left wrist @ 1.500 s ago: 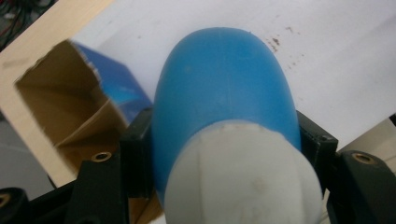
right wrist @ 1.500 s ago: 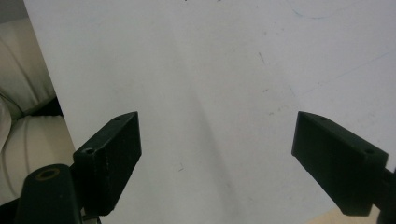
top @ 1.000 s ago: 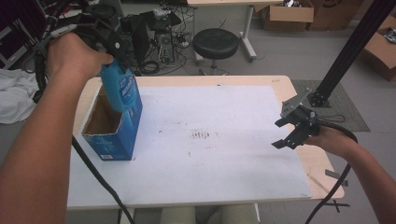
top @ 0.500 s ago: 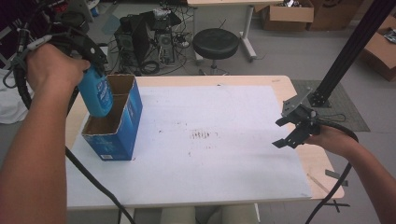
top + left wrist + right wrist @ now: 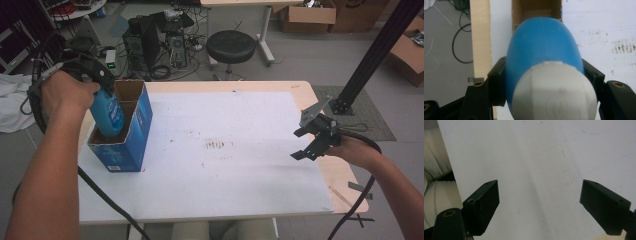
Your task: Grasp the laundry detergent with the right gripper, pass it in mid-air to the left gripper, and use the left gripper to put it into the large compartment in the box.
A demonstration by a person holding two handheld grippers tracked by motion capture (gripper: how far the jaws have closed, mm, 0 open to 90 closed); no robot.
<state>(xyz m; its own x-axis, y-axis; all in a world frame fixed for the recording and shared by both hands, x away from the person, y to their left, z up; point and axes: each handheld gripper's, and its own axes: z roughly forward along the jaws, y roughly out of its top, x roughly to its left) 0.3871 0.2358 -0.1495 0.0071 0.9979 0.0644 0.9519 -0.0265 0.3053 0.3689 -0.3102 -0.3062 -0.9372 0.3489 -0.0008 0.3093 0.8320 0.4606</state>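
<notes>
The left tongs are clamped on a blue bottle with a white cap; its lower end dips into the open blue carton at the desk's left edge; the right tongs hover wide open and empty over the white sheet, well apart from the carton.

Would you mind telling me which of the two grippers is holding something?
The left gripper: its jaws clamp the blue bottle over the blue box. The right gripper stands open, with nothing between its jaws.
</notes>
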